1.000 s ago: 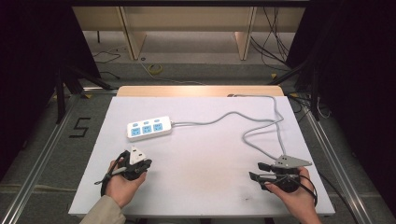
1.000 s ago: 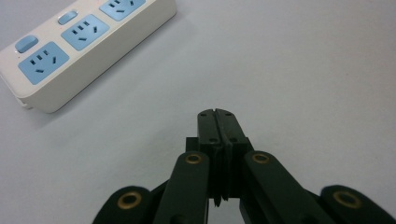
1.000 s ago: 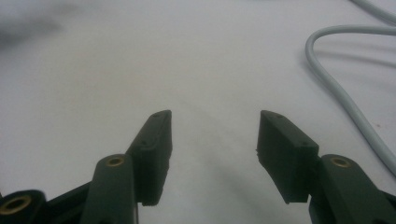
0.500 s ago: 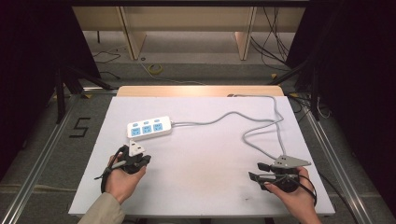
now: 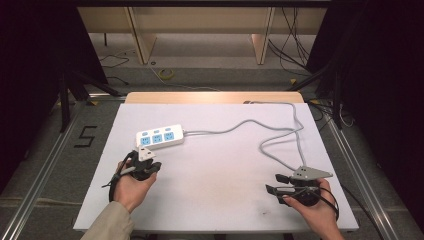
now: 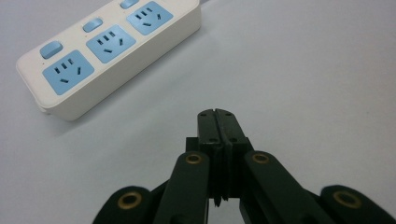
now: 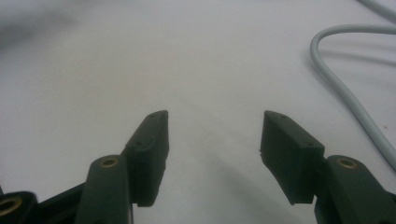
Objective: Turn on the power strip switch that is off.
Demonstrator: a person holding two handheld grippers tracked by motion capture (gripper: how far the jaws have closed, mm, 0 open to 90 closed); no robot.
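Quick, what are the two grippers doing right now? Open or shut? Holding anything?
Left gripper: shut, holding nothing, just short of the power strip.
Right gripper: open, holding nothing, over the white table.

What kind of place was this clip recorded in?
Probably a lab or studio data-collection station, not a home. A white-topped table stands between metal floor rails, with loose cables on the floor beyond and a "5" marker beside it. On the table lies a power strip.

A black number 5 (image 5: 86, 136) is showing on the grey floor (image 5: 45, 150), just left of the bench (image 5: 220, 200); no other writing is showing legibly.
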